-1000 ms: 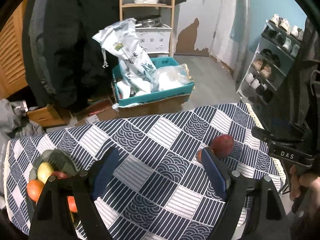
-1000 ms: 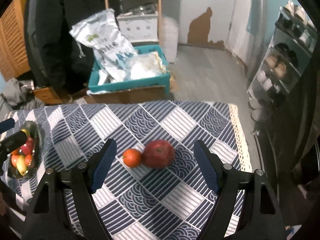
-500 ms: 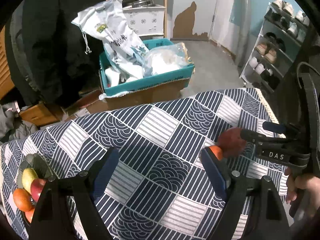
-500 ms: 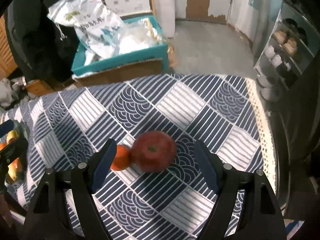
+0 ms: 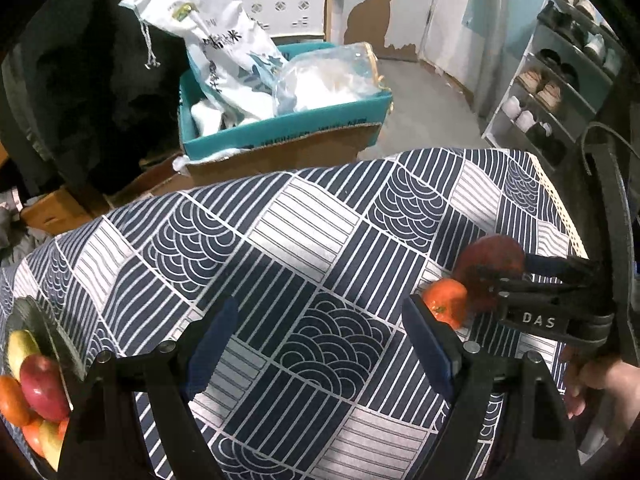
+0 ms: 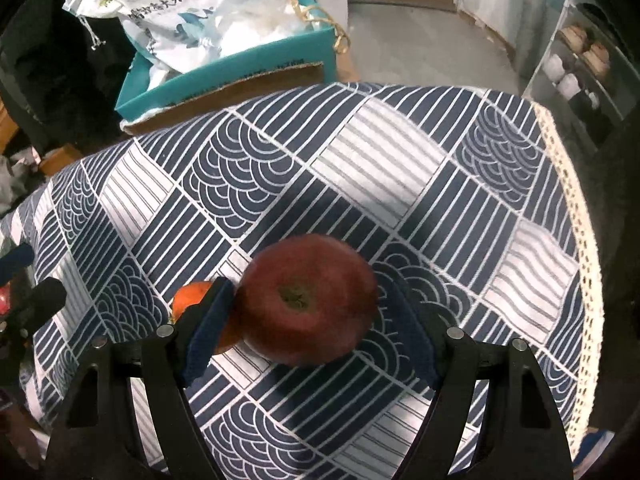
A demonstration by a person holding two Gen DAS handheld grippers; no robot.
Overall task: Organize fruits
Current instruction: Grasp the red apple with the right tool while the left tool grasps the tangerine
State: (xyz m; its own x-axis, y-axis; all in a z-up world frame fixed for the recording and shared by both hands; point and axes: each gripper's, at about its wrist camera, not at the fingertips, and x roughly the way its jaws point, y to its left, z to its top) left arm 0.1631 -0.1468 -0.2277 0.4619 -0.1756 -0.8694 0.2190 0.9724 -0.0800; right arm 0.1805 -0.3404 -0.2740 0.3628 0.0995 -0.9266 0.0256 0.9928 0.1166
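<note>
- Right gripper (image 6: 308, 332): jaws spread wide, straddling red apple (image 6: 308, 300), not yet clenched.
- Apple judged firm, smooth, fairly heavy; best gripped across widest middle.
- Orange (image 6: 190, 298) lay outside left jaw, touching apple.
- Left gripper (image 5: 316, 344): jaws released, nothing between.

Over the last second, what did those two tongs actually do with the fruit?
The right tongs came down over the red apple, which now sits between their open fingers, not yet gripped. The left tongs drifted a little and stayed open and empty. The small orange beside the apple and the fruit bowl stayed put.
</note>
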